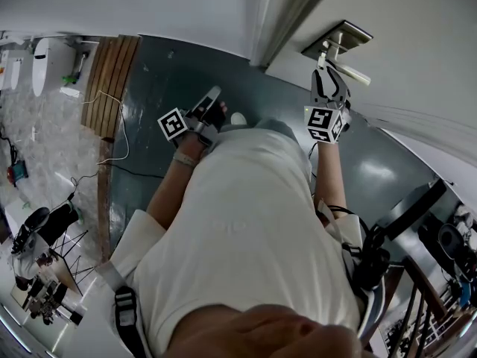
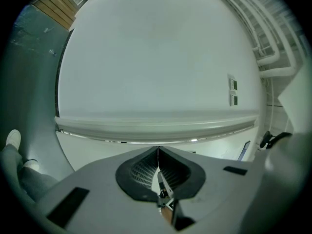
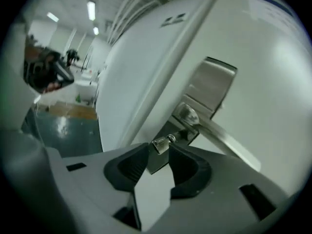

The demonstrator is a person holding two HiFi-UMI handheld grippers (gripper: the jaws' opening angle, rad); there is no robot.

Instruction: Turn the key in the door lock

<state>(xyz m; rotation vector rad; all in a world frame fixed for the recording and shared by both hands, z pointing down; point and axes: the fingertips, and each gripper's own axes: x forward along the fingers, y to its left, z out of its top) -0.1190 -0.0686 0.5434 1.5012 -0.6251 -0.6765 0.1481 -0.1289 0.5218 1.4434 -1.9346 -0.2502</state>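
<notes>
A small silver key [image 3: 162, 142] sticks out of the lock at the foot of the steel lock plate [image 3: 209, 84] on the white door [image 3: 146, 67]. The lever handle [image 3: 222, 138] runs down to the right above it. My right gripper [image 3: 158, 152] is open, its two dark fingertips either side of the key's head with gaps showing. In the head view this right gripper [image 1: 325, 58] reaches up to the lock plate [image 1: 341, 37]. My left gripper [image 1: 213, 100] hangs lower over the dark floor. Its jaws are shut on nothing [image 2: 157, 152] and face a blank white wall [image 2: 156, 57].
The door frame [image 1: 279, 21] stands just left of the lock. A wooden floor strip [image 1: 112, 80] and a loose cable [image 1: 119, 136] lie at the far left, with tripods and gear [image 1: 41, 259] beyond. A dark railing [image 1: 417, 304] and equipment stand at the lower right.
</notes>
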